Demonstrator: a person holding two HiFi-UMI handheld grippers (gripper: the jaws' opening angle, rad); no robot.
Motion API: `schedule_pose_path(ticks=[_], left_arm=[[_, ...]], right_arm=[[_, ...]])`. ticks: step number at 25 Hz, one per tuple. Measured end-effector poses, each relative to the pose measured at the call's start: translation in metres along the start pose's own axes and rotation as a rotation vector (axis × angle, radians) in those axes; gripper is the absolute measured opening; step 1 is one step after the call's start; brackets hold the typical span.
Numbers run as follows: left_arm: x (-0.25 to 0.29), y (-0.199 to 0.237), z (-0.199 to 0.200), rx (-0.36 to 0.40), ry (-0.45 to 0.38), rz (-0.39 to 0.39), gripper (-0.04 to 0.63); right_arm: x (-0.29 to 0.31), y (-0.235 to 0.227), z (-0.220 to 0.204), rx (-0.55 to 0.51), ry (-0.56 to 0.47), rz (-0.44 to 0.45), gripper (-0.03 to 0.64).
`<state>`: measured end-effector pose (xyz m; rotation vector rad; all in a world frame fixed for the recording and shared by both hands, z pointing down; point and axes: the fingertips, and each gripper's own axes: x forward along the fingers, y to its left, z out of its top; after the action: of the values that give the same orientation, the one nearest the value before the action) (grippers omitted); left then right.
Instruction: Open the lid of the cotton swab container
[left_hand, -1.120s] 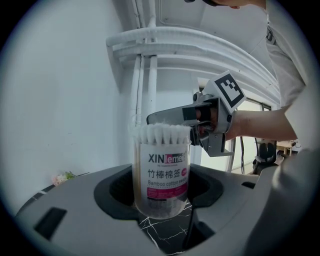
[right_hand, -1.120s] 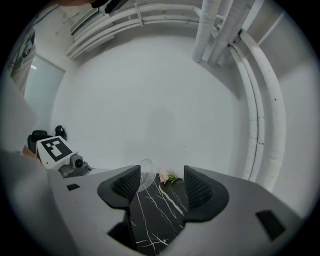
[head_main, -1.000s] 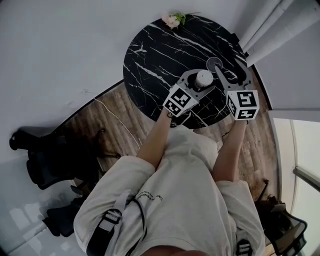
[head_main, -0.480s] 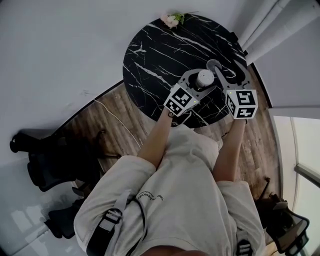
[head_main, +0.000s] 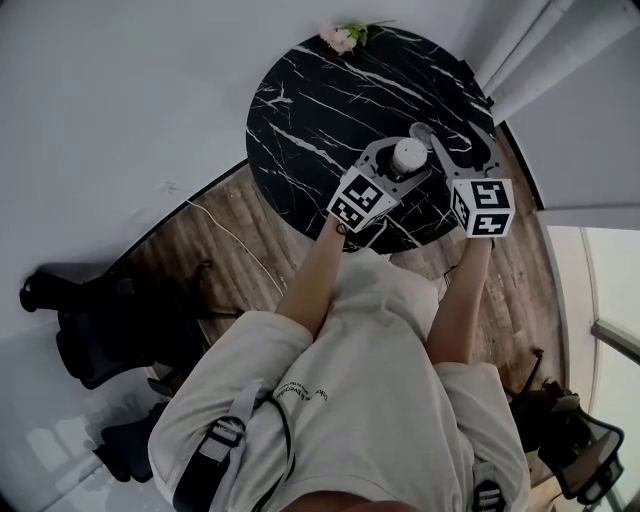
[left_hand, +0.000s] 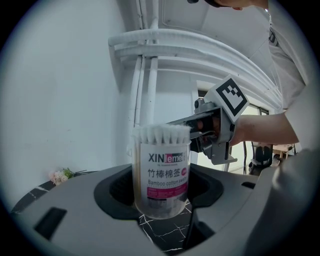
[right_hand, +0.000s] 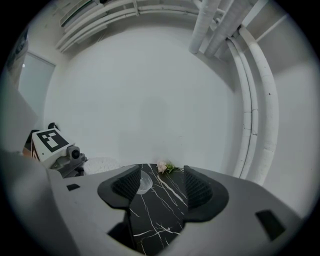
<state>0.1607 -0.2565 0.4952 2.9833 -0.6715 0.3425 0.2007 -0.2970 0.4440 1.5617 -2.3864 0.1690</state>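
Round black marble worktop (head_main: 300, 110) fills the middle, white veins running across it, and both tools are working over its near right part. The left tongs (head_main: 400, 165) are pinching the cotton swab container (left_hand: 161, 175), which is upright with one pad on each side of its clear wall. Its top is open, and the white swab tips stand bare. The right tongs (head_main: 458, 142), just beside, are spread wide and grip nothing. The clear lid (right_hand: 144, 182) sits low by their left pad, over the marble; whether it touches the pad, I can't tell. At the far rim lies a small pink flower sprig (head_main: 345, 38).
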Motion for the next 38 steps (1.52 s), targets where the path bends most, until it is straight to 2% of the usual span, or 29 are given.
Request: schedule_pose_path(ticks=[9, 15, 20, 26, 32, 33, 35, 38], left_arm=[[-0.022, 0.010, 0.006, -0.008, -0.003, -0.021, 0.261], [-0.038, 0.019, 0.018, -0.016, -0.010, -0.025, 0.261], [-0.054, 0.036, 0.013, -0.016, -0.019, 0.024, 0.261], [-0.071, 0.056, 0.005, -0.022, -0.024, 0.075, 0.261], [-0.080, 0.067, 0.007, -0.027, -0.040, 0.131, 0.261], [-0.082, 0.068, 0.007, -0.029, -0.045, 0.137, 0.261], [-0.085, 0.070, 0.007, -0.039, -0.061, 0.141, 0.261], [-0.087, 0.073, 0.005, -0.052, -0.065, 0.152, 0.261]], right_arm=[[-0.002, 0.027, 0.016, 0.046, -0.032, -0.007, 0.295], [-0.008, 0.048, 0.032, 0.121, -0.089, -0.001, 0.295], [-0.009, 0.069, 0.028, 0.187, -0.145, 0.021, 0.295], [-0.007, 0.096, 0.021, 0.186, -0.148, 0.062, 0.295], [-0.008, 0.107, 0.026, 0.173, -0.161, 0.065, 0.293], [-0.008, 0.109, 0.027, 0.170, -0.164, 0.064, 0.280], [-0.008, 0.113, 0.030, 0.170, -0.178, 0.064, 0.187], [-0.008, 0.117, 0.032, 0.171, -0.190, 0.073, 0.161]])
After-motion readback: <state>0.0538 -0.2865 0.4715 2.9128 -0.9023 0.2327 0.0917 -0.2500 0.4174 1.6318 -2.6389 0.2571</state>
